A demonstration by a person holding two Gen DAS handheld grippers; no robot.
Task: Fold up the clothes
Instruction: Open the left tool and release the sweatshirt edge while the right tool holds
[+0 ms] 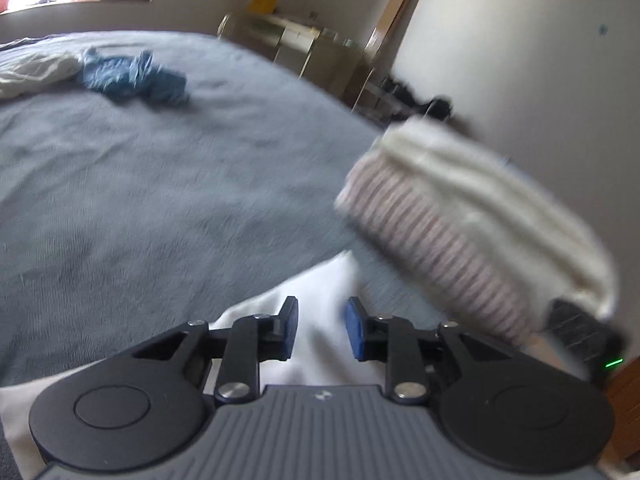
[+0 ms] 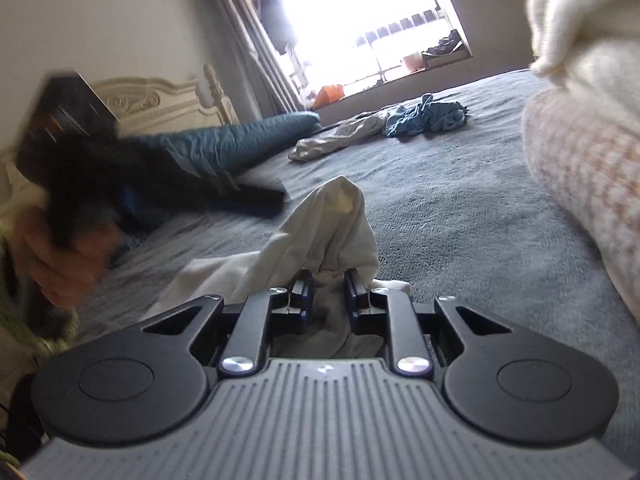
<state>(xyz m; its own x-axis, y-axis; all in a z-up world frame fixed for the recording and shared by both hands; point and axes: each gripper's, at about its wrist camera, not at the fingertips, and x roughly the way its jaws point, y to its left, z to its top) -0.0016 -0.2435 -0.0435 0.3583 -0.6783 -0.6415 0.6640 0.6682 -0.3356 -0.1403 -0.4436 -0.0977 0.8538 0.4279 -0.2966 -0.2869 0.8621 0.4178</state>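
Note:
A white garment lies on the grey bed cover under my left gripper. Its blue pads stand apart over the cloth and press on nothing. In the right wrist view my right gripper is shut on a bunch of the same white garment, which rises in a peak in front of the fingers. A person's hand holds the blurred dark left gripper at the far left of that view. A striped and cream sleeve crosses the right side of the left wrist view.
A crumpled blue garment and a pale one lie at the far side of the bed. A teal duvet and a carved headboard are at the left. A shelf unit stands past the bed's edge.

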